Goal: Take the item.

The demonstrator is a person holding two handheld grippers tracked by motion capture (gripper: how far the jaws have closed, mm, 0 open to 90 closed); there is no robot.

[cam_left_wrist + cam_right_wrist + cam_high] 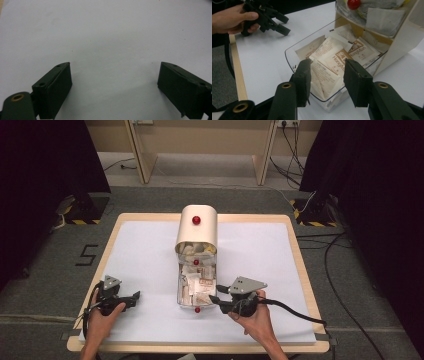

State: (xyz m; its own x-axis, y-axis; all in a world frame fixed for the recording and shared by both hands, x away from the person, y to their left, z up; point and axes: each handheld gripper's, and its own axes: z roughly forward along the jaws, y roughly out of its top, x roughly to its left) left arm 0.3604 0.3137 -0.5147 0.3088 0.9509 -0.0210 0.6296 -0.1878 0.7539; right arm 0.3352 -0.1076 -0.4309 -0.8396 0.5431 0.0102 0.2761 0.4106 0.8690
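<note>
A wooden-edged surface (300,265) covered with a white sheet stands on grey carpet, with black curtains at both sides and a pale wooden frame behind. Near the middle of the surface, closer to the far edge, stands a cream round-topped drawer cabinet with red knobs (197,227). Its bottom clear plastic drawer (196,292) is pulled out toward the near edge and is packed with beige and white paper sachets (329,62), some printed in brown lettering. The right tool (216,294) lies just beside the drawer's right wall, close to its near end, held in the person's right hand (255,317). In the right gripper view its two black jaws stand partly apart at the drawer's near corner, with the clear rim and the edges of a few sachets seen between them; the pads press on nothing that can be made out. The left tool (132,298) rests well apart from the drawer toward the near left corner, held in the left hand (102,317). Its jaws stand wide apart over bare white sheet, with nothing between them.
</note>
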